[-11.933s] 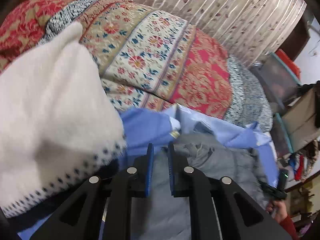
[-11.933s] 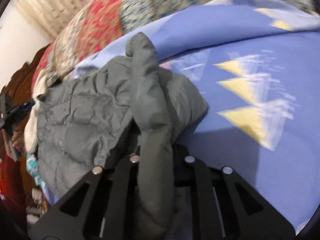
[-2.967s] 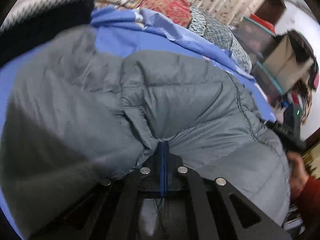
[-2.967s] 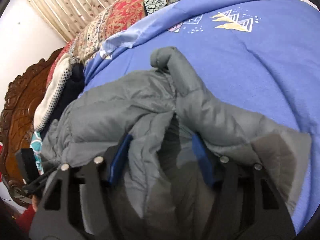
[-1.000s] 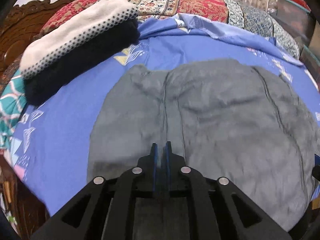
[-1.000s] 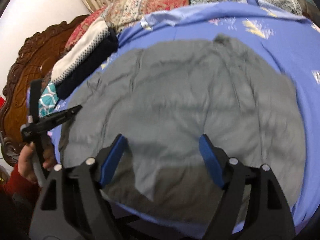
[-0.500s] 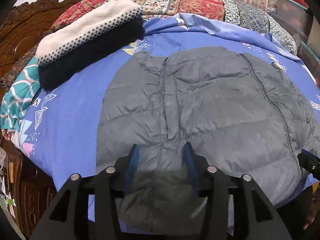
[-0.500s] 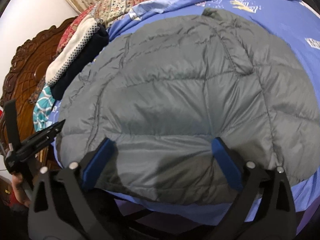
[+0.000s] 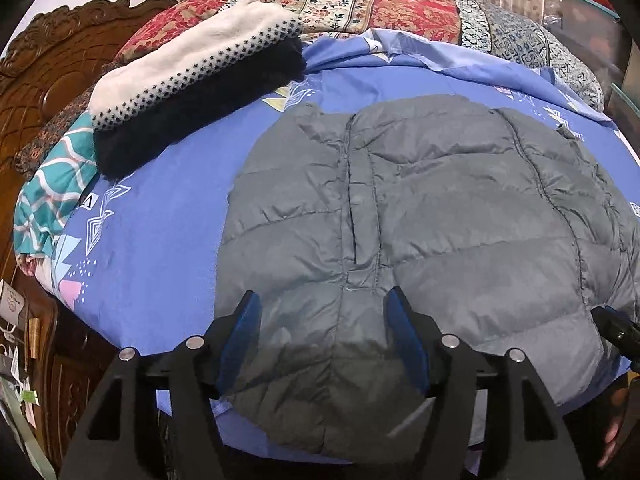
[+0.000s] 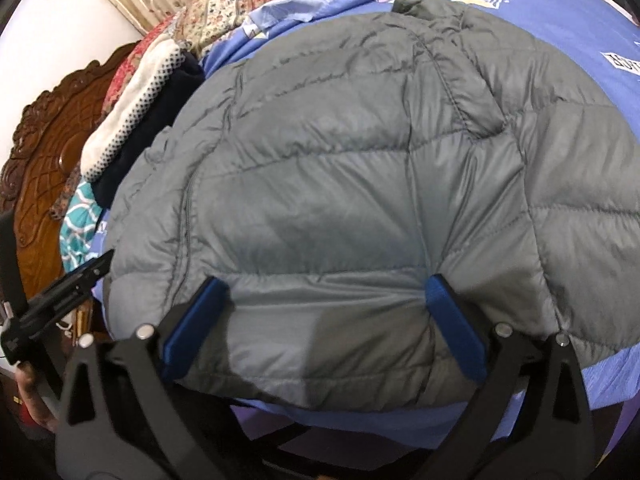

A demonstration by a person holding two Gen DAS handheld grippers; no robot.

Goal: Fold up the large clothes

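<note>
jacket: we are seeing the grey puffer jacket (image 9: 420,216) lying spread flat on the blue bedsheet (image 9: 160,216), collar end away from us, hem at the near edge of the bed.
left gripper: our left gripper (image 9: 324,344) is hanging over the near hem with its jaws standing wide apart; blue pads either side of the centre seam, gripping nothing.
right gripper: our right gripper (image 10: 324,320) is likewise spread wide over the hem further along, holding nothing; whether the pads are touching the fabric or just above it, we cannot tell from this angle.
sleeves: we are not making out either sleeve clearly; probably tucked under or lying along the body, but the fisheye view is too warped to say.
done: we are judging the layout stage finished, since the jacket is lying flat and roughly smoothed with only shallow quilting wrinkles.
left: we are seeing no fold in the body yet, so sleeves in, sides over and the hem-to-collar fold all look outstanding.
progress: we are calling this early, prep done and folding proper not begun.
neighbours: the folded white-and-navy knit stack (image 9: 192,92) is sitting well apart at the far left, against the patterned quilt (image 9: 360,4), so we are not expecting it to get in the way.
</note>
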